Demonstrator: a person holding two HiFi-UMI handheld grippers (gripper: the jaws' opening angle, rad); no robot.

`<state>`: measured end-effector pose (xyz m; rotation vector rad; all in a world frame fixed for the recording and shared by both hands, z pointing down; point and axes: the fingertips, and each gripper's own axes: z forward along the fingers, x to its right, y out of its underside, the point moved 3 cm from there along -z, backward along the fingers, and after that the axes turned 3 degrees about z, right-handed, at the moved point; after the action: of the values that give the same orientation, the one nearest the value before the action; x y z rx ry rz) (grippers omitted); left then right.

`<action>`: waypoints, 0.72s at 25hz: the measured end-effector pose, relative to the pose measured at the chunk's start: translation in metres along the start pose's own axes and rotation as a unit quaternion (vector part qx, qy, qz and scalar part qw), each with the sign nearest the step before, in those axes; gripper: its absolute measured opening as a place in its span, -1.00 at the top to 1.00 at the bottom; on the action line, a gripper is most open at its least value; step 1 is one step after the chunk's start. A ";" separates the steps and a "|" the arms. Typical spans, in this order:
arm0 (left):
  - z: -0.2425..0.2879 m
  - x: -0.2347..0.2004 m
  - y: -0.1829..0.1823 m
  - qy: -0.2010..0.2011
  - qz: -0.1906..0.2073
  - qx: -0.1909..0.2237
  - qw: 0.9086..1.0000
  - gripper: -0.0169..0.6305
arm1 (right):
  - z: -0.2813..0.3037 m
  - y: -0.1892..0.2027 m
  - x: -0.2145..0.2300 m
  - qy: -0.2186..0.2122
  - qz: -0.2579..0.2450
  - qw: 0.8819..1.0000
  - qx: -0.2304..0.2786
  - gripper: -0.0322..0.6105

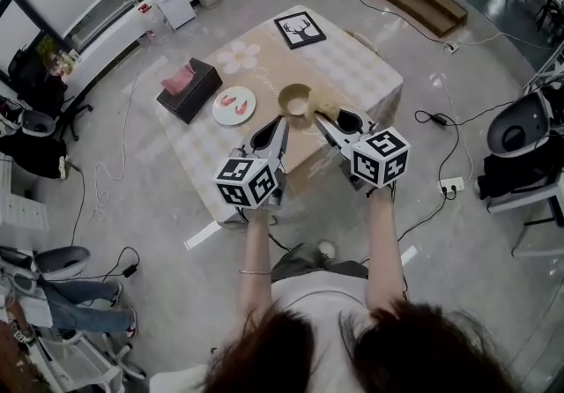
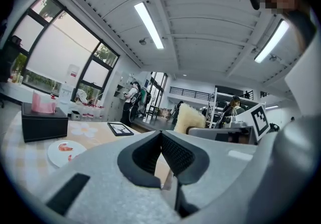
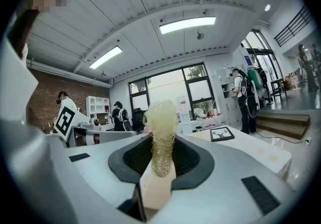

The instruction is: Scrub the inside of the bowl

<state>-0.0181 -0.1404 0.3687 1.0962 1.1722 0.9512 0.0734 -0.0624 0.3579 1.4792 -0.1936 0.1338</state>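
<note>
Bowl [image 1: 295,102], just beyond both grippers: probably light, rigid, slippery; steady at rim. Right gripper [image 1: 322,122] pinches soft mesh scrubber [image 3: 161,122]. Left gripper [image 2: 160,135] pressed together, empty.

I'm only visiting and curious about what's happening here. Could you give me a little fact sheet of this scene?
Left claw: shut, empty
Right claw: shut on a yellow scrubber
Bowl: on the table, just ahead of both claws
Also on table: plate, tissue box, framed picture
</note>
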 end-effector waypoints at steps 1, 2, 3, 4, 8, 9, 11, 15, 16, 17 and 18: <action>0.002 -0.002 0.002 -0.004 -0.002 -0.002 1.000 0.91 | 0.002 0.001 0.003 -0.003 0.001 1.000 -0.002 0.60; 0.004 -0.004 0.003 -0.009 -0.004 -0.004 1.000 0.91 | 0.004 0.002 0.005 -0.007 0.003 1.000 -0.004 0.60; 0.005 -0.006 0.005 -0.013 -0.006 -0.005 1.000 0.91 | 0.006 0.004 0.007 -0.010 0.004 1.000 -0.007 0.60; 0.007 -0.008 0.007 -0.017 -0.009 -0.006 1.000 0.91 | 0.008 0.005 0.009 -0.012 0.006 1.000 -0.009 0.60; 0.017 -0.013 0.013 -0.027 -0.020 -0.011 0.999 0.91 | 0.017 0.010 0.023 -0.017 0.016 1.000 -0.015 0.60; 0.020 -0.016 0.014 -0.029 -0.021 -0.014 0.999 0.91 | 0.020 0.010 0.027 -0.018 0.017 1.000 -0.016 0.60; 0.027 -0.021 0.016 -0.032 -0.023 -0.018 0.999 0.91 | 0.027 0.010 0.033 -0.021 0.018 0.999 -0.019 0.60; 0.043 -0.033 0.016 -0.031 -0.035 -0.019 0.999 0.91 | 0.043 0.008 0.047 -0.026 0.017 0.999 -0.025 0.60; 0.048 -0.036 0.014 -0.028 -0.039 -0.017 0.999 0.91 | 0.047 0.007 0.051 -0.027 0.017 0.999 -0.026 0.60; 0.053 -0.038 0.012 -0.026 -0.040 -0.016 0.999 0.91 | 0.051 0.006 0.056 -0.027 0.018 0.999 -0.026 0.60; 0.058 -0.042 0.010 -0.026 -0.039 -0.015 0.999 0.91 | 0.056 0.005 0.060 -0.027 0.020 0.999 -0.025 0.60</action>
<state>0.0325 -0.1871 0.3898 1.0389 1.1468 0.8718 0.1283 -0.1192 0.3803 1.4302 -0.2673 0.1202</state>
